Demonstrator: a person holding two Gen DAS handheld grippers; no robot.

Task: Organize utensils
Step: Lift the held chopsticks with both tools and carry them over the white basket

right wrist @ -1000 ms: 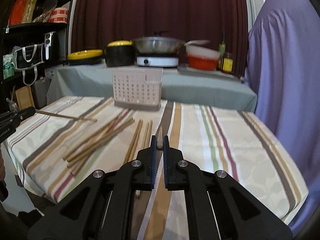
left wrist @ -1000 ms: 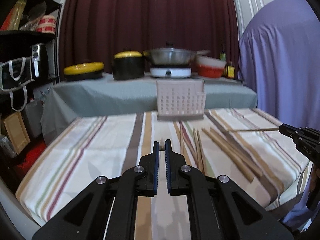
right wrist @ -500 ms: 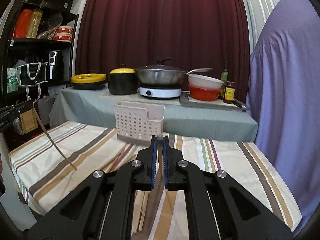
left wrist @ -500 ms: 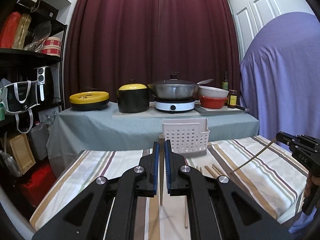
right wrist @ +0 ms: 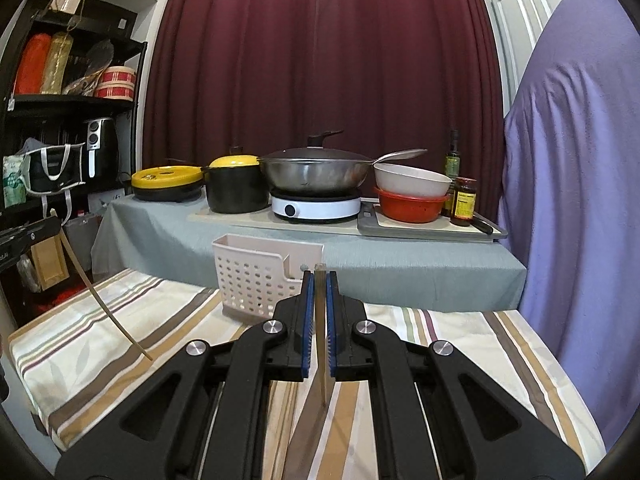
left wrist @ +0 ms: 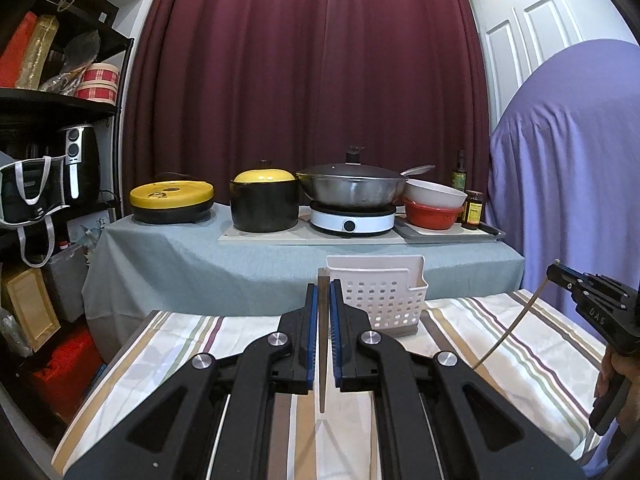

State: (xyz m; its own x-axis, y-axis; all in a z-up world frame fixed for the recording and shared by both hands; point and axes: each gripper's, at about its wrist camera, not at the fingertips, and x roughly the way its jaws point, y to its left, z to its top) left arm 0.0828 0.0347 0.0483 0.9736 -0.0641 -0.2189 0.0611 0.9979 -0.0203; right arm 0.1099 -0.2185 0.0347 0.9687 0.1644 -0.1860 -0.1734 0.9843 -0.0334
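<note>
- Left wrist view: our left gripper [left wrist: 323, 312] clamps a slim, tapering wooden chopstick [left wrist: 322, 356] upright — the perforated white plastic basket [left wrist: 382, 300] sits just beyond on the striped cloth [left wrist: 500, 340].
- Right wrist view: our right gripper [right wrist: 316, 304] pinches another stick [right wrist: 321, 344]; basket [right wrist: 256, 276] ahead-left.

Legible markings: one
The right gripper [left wrist: 560, 274], seen from the left wrist camera, bears the raised letters "DAS" on its black body. Labels on the jar [right wrist: 463, 202] and bottle [right wrist: 452, 164] are too small to read.
</note>
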